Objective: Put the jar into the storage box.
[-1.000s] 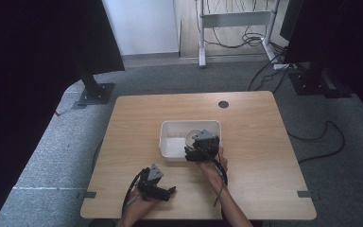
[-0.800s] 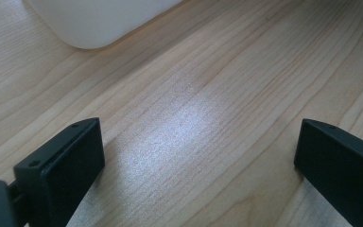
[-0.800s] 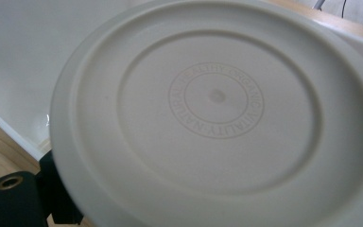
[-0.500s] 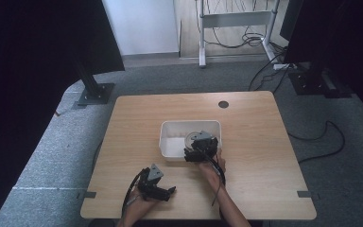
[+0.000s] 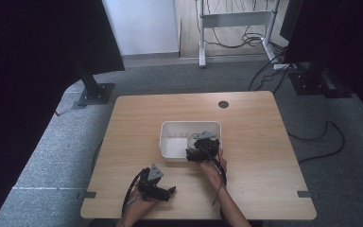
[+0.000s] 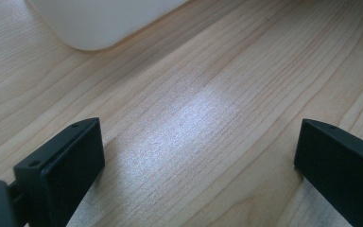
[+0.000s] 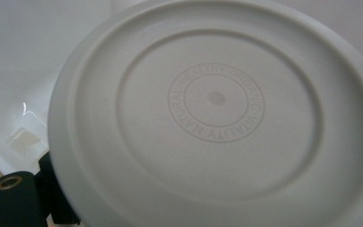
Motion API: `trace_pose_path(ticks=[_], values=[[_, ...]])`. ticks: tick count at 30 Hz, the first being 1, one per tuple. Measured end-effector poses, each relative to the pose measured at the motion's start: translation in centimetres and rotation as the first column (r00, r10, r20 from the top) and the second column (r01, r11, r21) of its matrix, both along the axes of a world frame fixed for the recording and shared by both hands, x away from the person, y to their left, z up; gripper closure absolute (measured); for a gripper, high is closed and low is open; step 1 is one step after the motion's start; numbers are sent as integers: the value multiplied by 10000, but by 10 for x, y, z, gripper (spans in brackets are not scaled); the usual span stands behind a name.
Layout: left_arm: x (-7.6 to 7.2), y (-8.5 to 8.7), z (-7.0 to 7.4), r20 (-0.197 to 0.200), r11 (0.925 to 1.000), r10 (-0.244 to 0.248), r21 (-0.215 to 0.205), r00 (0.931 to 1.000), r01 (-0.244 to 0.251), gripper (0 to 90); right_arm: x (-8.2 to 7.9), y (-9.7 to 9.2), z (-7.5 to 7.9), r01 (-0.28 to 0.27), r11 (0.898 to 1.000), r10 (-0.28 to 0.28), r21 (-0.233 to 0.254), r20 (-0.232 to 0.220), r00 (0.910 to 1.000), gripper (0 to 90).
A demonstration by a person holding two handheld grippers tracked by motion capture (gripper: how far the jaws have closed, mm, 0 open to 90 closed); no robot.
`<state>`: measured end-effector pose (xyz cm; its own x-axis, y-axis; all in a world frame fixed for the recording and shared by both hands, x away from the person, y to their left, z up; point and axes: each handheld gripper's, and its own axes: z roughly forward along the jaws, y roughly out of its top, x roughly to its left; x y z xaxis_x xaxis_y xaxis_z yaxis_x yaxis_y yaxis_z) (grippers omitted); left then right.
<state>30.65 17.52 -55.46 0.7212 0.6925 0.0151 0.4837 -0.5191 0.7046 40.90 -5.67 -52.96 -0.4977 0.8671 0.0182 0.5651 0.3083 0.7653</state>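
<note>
A white bin [image 5: 169,126] stands at the middle of the wooden table [image 5: 260,142]. My right gripper [image 5: 199,145] reaches over the bin's front right part, shut on a round white dish [image 7: 217,109] with a ring of embossed lettering at its centre. The dish hides most of the jaws, and one black jaw presses on its lower left rim. In the high view the dish [image 5: 194,139] shows as a pale disc inside the bin. My left gripper [image 5: 168,192] rests near the table's front left, open, with bare wood between its fingers [image 6: 61,165].
The bin's rounded corner [image 6: 99,23] lies ahead of the left gripper. The bin's white inner wall [image 7: 23,56] is behind the dish. A round cable hole [image 5: 223,104] sits at the table's back right. Black stands and cables are on the floor around.
</note>
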Motion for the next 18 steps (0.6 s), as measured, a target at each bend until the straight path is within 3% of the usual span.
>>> trace_pose_path(ticks=[9, 18], values=[[0, 0, 0, 0, 10000, 1, -2, 10000, -1, 21, 1, 0, 1, -150, 9999, 150, -70, -112, 9998, 84], [0, 0, 0, 0, 10000, 0, 1, 10000, 0, 21, 0, -2, 2, -418, 9989, 421, 197, -165, 9990, 43]])
